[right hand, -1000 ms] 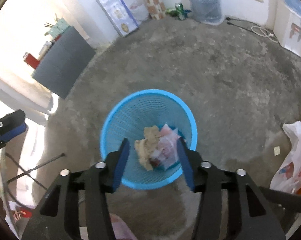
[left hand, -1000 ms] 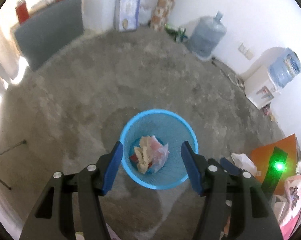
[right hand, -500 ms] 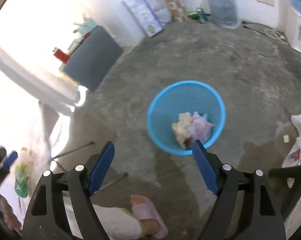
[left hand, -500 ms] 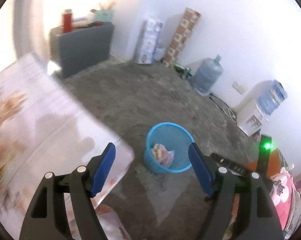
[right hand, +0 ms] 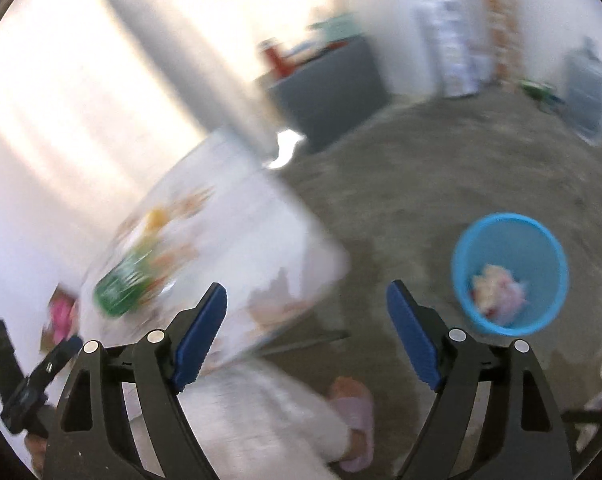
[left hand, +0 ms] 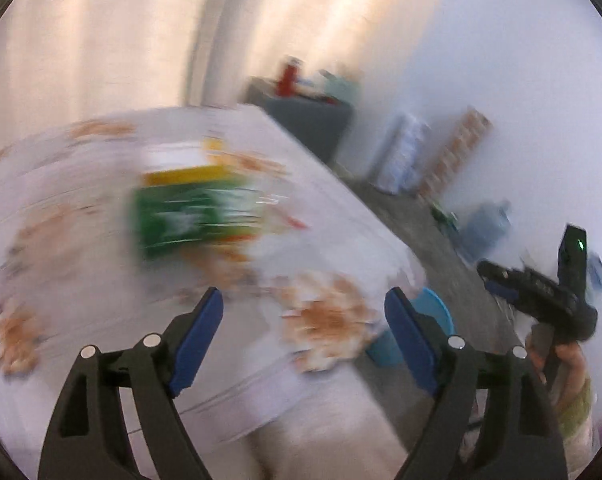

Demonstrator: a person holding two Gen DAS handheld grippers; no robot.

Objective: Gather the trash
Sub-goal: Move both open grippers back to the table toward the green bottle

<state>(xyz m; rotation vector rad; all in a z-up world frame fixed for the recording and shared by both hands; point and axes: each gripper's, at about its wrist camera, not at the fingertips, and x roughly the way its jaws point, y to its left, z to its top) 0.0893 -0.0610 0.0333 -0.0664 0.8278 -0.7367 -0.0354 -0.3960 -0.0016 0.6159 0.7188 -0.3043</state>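
Left gripper (left hand: 303, 334) jaws are opening, nothing lying between them; right gripper (right hand: 307, 330) is standing spread and empty. Green packet (left hand: 189, 210), blurred, is lying beyond the left gripper on the table (left hand: 81, 280), long axis across the view. Blue bin (right hand: 509, 272) is standing on the floor right of the right gripper.

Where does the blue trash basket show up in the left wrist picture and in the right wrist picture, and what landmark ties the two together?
Left wrist: the blue trash basket sits low and right of centre, mostly hidden behind the table corner and the right finger of the tool.
Right wrist: the basket stands in full view at right, on the floor, with crumpled trash inside.
Shared landmark: the blurred green package on the table.
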